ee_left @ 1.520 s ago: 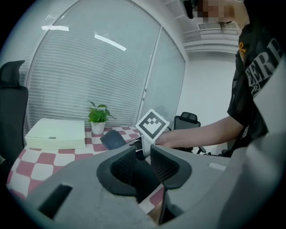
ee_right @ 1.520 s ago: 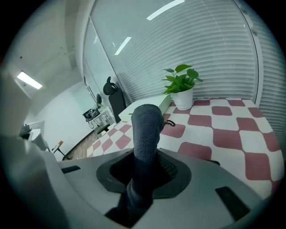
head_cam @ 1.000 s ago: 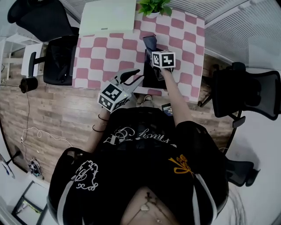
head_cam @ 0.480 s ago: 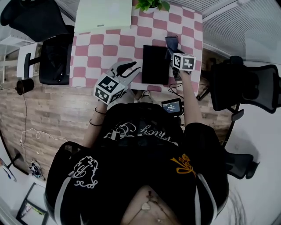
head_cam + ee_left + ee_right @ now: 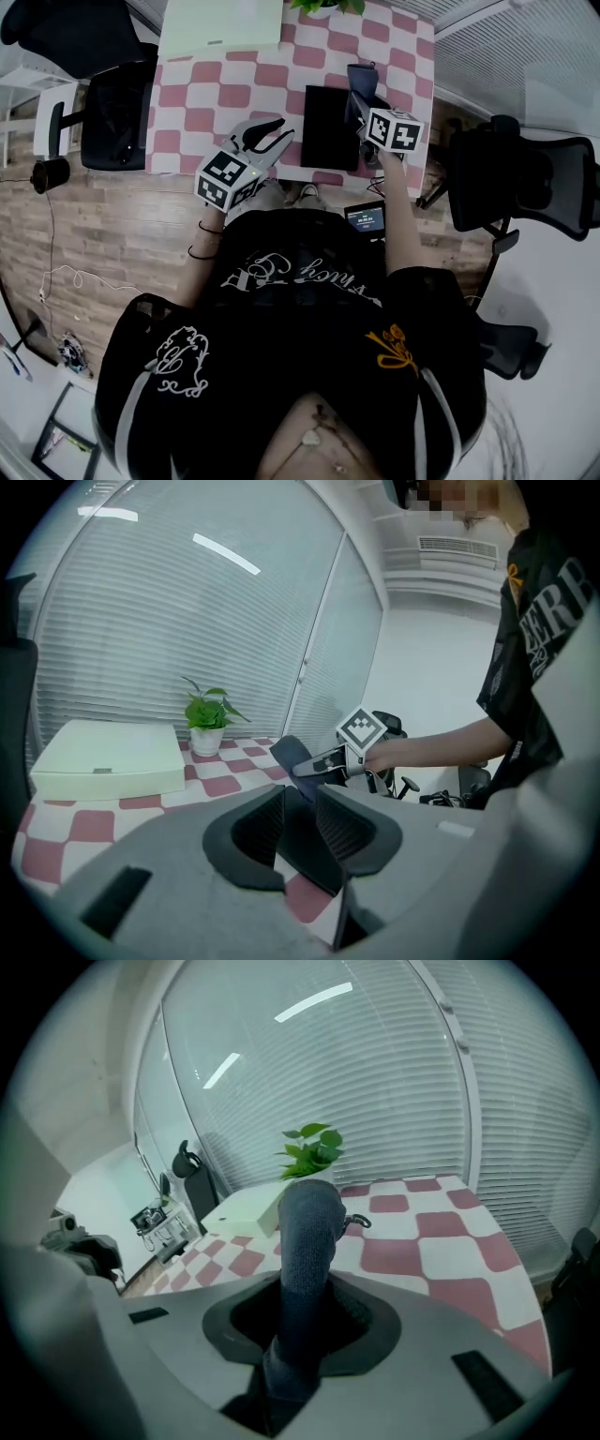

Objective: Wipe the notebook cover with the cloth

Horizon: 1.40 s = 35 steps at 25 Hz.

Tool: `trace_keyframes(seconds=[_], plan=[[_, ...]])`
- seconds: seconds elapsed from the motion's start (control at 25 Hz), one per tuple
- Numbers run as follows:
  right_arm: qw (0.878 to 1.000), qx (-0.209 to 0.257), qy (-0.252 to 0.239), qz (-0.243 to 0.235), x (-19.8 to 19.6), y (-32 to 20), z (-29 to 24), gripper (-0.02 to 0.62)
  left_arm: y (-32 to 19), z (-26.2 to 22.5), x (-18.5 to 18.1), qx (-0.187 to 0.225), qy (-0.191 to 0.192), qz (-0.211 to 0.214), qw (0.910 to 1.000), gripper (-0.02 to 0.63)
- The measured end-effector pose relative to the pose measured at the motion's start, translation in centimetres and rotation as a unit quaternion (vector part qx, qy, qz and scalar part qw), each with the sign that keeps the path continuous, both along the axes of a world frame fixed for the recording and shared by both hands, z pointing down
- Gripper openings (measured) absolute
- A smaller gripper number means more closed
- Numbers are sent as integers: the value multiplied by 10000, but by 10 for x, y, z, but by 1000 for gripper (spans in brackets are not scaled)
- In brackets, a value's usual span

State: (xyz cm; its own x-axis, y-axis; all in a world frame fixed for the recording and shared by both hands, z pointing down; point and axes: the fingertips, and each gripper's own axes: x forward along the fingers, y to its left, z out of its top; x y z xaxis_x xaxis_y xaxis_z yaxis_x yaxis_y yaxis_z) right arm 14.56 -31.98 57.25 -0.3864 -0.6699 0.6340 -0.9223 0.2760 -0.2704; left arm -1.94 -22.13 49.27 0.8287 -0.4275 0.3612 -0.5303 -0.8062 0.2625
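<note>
The black notebook (image 5: 328,127) lies flat near the front edge of the pink-and-white checkered table (image 5: 211,98). My right gripper (image 5: 360,103) hovers at the notebook's right edge, shut on a dark blue cloth (image 5: 360,82) that sticks up from its jaws. In the right gripper view the cloth (image 5: 307,1237) stands upright, clamped in the right gripper (image 5: 305,1309). My left gripper (image 5: 278,134) is open at the table's front edge, left of the notebook. The left gripper view shows the left gripper (image 5: 300,808) empty, the notebook (image 5: 298,850) beyond it, and the cloth (image 5: 292,755).
A white flat box (image 5: 220,23) and a potted plant (image 5: 323,6) sit at the table's far side. Black office chairs stand left (image 5: 117,122) and right (image 5: 520,183) of the table. A small lit screen (image 5: 364,217) hangs below the front edge.
My right gripper has carried the cloth rightward from over the notebook to its right edge, uncovering the cover. The left gripper has stayed about where it was, still open.
</note>
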Motion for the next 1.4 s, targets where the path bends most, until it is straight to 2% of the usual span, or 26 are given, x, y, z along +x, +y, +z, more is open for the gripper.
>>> trace_keyframes(seconds=[0.12, 0.28, 0.48, 0.6, 0.72, 1.12, 1.4], plan=[[9987, -41, -291, -417, -49, 14, -2, 91, 2, -2, 3, -32, 38, -47, 10000, 110], [9942, -325, -324, -974, -106, 36, 23, 91, 5, -5, 8, -8, 60, -16, 10000, 110], [9902, -560, -218, -1257, -132, 49, 52, 91, 9, -4, 7, -27, 43, -65, 10000, 110], [9909, -555, -241, -1206, -123, 48, 54, 91, 13, 0, 4, -34, -3, -93, 10000, 110], [9920, -544, -25, -1138, -102, 49, 55, 91, 14, 0, 3, -52, 9, -139, 9999, 110], [9982, -596, -63, -70, -5, 65, 56, 91, 22, -2, 19, -31, 8, 60, 10000, 110], [9979, -600, -155, 162, 27, 75, 59, 91, 32, 0, 27, -43, -40, 226, 9997, 110]])
